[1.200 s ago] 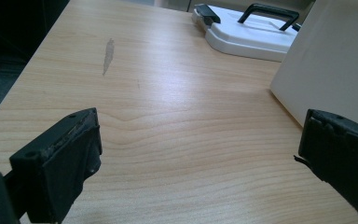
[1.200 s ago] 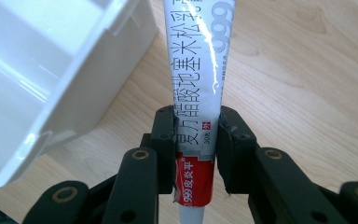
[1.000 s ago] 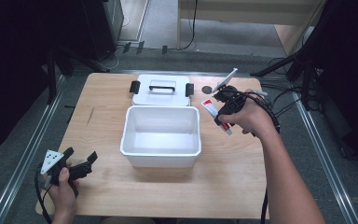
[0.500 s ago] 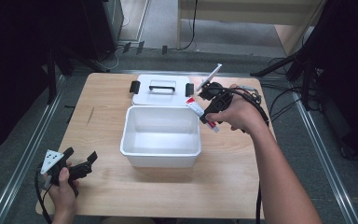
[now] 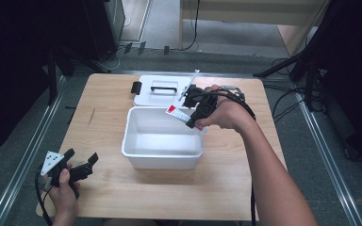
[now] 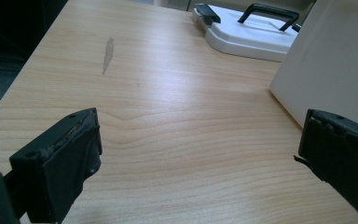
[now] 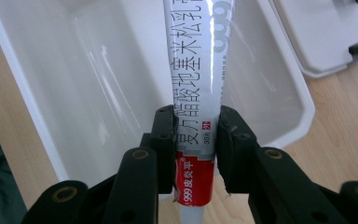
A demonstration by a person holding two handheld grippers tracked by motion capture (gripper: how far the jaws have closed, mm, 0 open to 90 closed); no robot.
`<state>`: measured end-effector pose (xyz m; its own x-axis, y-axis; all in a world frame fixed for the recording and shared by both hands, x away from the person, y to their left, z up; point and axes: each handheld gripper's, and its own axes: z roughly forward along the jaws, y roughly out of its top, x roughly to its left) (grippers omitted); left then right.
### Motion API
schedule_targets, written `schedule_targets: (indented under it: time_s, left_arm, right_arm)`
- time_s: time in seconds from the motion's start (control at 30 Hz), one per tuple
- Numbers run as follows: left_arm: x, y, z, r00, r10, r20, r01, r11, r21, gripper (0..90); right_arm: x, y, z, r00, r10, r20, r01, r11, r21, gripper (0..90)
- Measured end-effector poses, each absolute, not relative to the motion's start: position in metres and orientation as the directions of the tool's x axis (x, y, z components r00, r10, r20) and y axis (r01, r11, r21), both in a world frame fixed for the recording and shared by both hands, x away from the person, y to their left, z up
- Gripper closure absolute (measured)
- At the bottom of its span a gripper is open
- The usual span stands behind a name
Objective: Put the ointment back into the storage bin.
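My right gripper (image 5: 192, 115) (image 7: 196, 135) is shut on a white and red ointment box (image 5: 181, 114) (image 7: 198, 70), which it holds over the right rim of the open white bin (image 5: 162, 160) (image 7: 28, 93). The box juts out over the bin's inside, and nothing lies in the bin. At the table's front left corner my left gripper (image 5: 81, 162) (image 6: 200, 154) rests low over the wood, its jaws wide apart with nothing between them. The bin's side wall (image 6: 326, 65) rises to the right of it.
The bin's white lid (image 5: 158, 92) (image 6: 251, 32) (image 7: 331, 32), with a black handle and clasps, lies flat behind the bin. Cables (image 5: 283, 110) trail off the table's right side. Metal rails (image 5: 26, 155) run along both sides of the wooden table (image 5: 103, 117).
My right gripper has carried the ointment box leftward, from beside the bin's far right corner to over its right rim. The left gripper has stayed still.
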<state>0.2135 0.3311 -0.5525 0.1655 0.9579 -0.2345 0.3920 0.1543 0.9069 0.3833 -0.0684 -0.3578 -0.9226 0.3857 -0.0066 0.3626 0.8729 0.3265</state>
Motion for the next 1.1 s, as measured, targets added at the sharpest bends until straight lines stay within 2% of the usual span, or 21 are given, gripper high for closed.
schedule_targets:
  time_s: [0.23,0.37,1.1]
  left_arm:
    - [0.214,0.331,-0.553,0.168,0.956,-0.239,0.39,0.158,0.907,0.0]
    - [0.214,0.331,-0.553,0.168,0.957,-0.237,0.392,0.156,0.907,0.0]
    - [0.214,0.332,-0.553,0.168,0.955,-0.244,0.393,0.162,0.905,0.0]
  right_arm:
    - [0.382,-0.056,-0.366,-0.964,0.265,-0.031,0.239,0.911,0.337,71.2]
    - [0.381,-0.051,-0.371,-0.973,0.227,-0.036,0.204,0.925,0.319,71.2]
    - [0.381,-0.037,-0.406,-0.991,0.127,-0.037,0.114,0.962,0.247,71.1]
